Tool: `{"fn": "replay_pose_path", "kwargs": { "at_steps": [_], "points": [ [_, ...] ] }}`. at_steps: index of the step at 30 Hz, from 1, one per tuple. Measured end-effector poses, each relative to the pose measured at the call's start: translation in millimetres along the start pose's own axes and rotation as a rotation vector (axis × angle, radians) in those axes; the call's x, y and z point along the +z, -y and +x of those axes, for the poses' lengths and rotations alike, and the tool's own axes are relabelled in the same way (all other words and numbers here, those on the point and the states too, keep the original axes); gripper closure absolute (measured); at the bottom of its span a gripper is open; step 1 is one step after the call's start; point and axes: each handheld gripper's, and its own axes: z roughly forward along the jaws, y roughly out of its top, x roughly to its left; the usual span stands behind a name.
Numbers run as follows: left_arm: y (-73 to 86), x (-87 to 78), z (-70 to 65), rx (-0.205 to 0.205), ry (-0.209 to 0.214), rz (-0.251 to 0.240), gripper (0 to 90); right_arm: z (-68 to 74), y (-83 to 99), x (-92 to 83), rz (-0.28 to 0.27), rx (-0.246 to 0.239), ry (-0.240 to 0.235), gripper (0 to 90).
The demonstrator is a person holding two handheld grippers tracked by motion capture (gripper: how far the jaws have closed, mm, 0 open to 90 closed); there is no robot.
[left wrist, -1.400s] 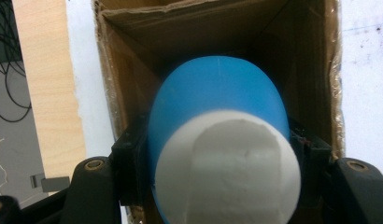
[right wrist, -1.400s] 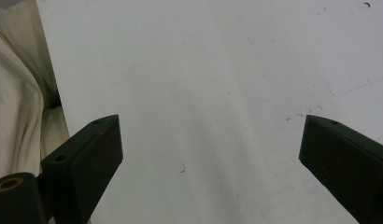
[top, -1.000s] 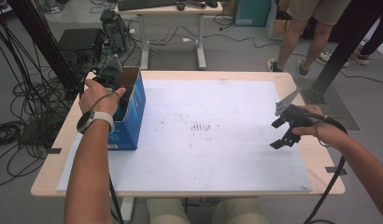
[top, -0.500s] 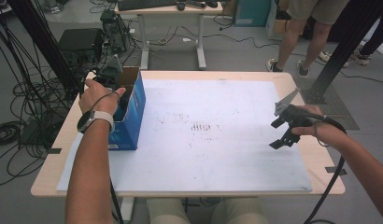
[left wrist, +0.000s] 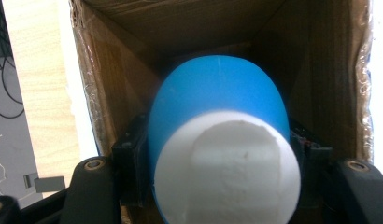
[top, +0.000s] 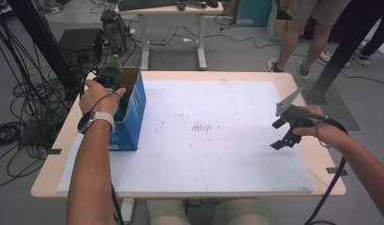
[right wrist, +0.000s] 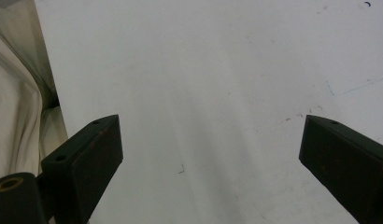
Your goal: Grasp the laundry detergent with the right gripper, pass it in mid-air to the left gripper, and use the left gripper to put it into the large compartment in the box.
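My left claw [left wrist: 217, 154] is down inside the open cardboard box [top: 131, 110] at the table's 9 o'clock edge, clamped on a blue cup [left wrist: 217, 112] with a white flat end [left wrist: 227, 170] facing the camera; a jaw presses each side of it. In the left gripper view the brown box walls [left wrist: 110, 79] rise on both sides of the cup, which sits between them, near the box's middle. From above, my left hand [top: 100, 93] covers the box opening, watch [top: 94, 119] on the wrist, grey plate at 12 o'clock of the hand. The box is blue outside and stands on the white sheet [top: 204, 140] covering the wooden table [top: 321, 180]. My right claw [top: 284, 133] hovers over the sheet's 3 o'clock edge, well apart from the box, jaws spread wide with nothing between them; the right gripper view shows bare white sheet [right wrist: 203, 93] between the two jaws, faint scuff marks on it. Dark smudges [top: 202, 126] mark the sheet's centre. Another person's legs [top: 298, 42] stand at 1 o'clock beyond the table, cables [top: 21, 93] on the floor at 9 o'clock.
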Motion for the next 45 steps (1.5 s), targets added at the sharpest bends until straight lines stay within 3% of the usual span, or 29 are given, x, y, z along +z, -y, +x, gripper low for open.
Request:
{"fn": "replay_pose_path", "kwargs": {
  "at_steps": [45],
  "points": [
    [2.5, -0.3, 0.1, -0.006, -0.005, -0.007, 37.3, 1.3, 0.1, -0.7, -0.002, -0.001, 0.000, 6.1]
  ]
}}
